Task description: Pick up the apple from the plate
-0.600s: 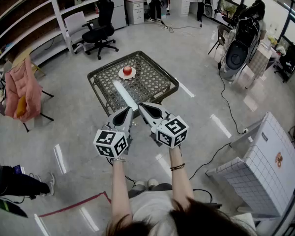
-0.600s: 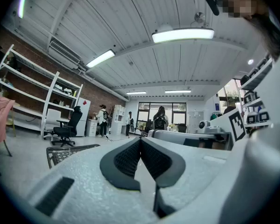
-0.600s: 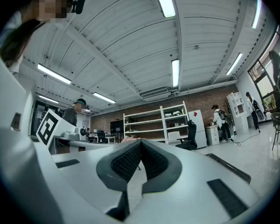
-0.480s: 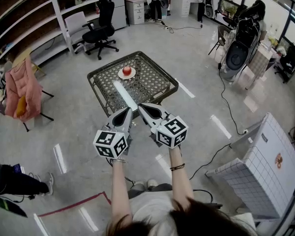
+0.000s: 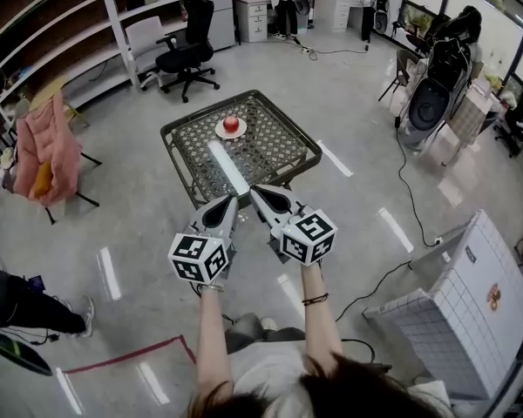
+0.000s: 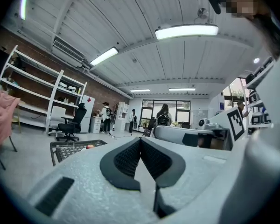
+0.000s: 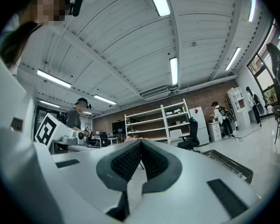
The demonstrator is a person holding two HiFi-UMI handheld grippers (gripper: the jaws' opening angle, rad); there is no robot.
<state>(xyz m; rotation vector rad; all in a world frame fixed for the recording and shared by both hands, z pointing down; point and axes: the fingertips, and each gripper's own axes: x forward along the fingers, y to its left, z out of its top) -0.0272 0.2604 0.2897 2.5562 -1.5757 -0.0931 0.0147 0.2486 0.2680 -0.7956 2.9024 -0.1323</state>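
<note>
A red apple (image 5: pixel 231 124) sits on a small white plate (image 5: pixel 220 132) at the far side of a low wire-mesh table (image 5: pixel 279 158). In the left gripper view the apple (image 6: pixel 89 146) is a small red dot on the table (image 6: pixel 70 148) at the left. Both grippers are held side by side well short of the table, pointing level toward it. My left gripper (image 5: pixel 227 204) is shut with nothing between its pads. My right gripper (image 5: pixel 260 192) is also shut and empty; the right gripper view shows only the table's edge (image 7: pixel 228 162).
A white strip (image 5: pixel 227 166) lies along the table's middle. A black office chair (image 5: pixel 190 52) and shelving (image 5: pixel 65 50) stand beyond. A pink coat on a chair (image 5: pixel 42 151) is at the left, a white gridded box (image 5: pixel 471 303) at the right. Cables (image 5: pixel 401 190) trail across the floor.
The whole view has shifted: the table and apple sit slightly farther right and lower in the picture. Both grippers keep their pose, still shut.
</note>
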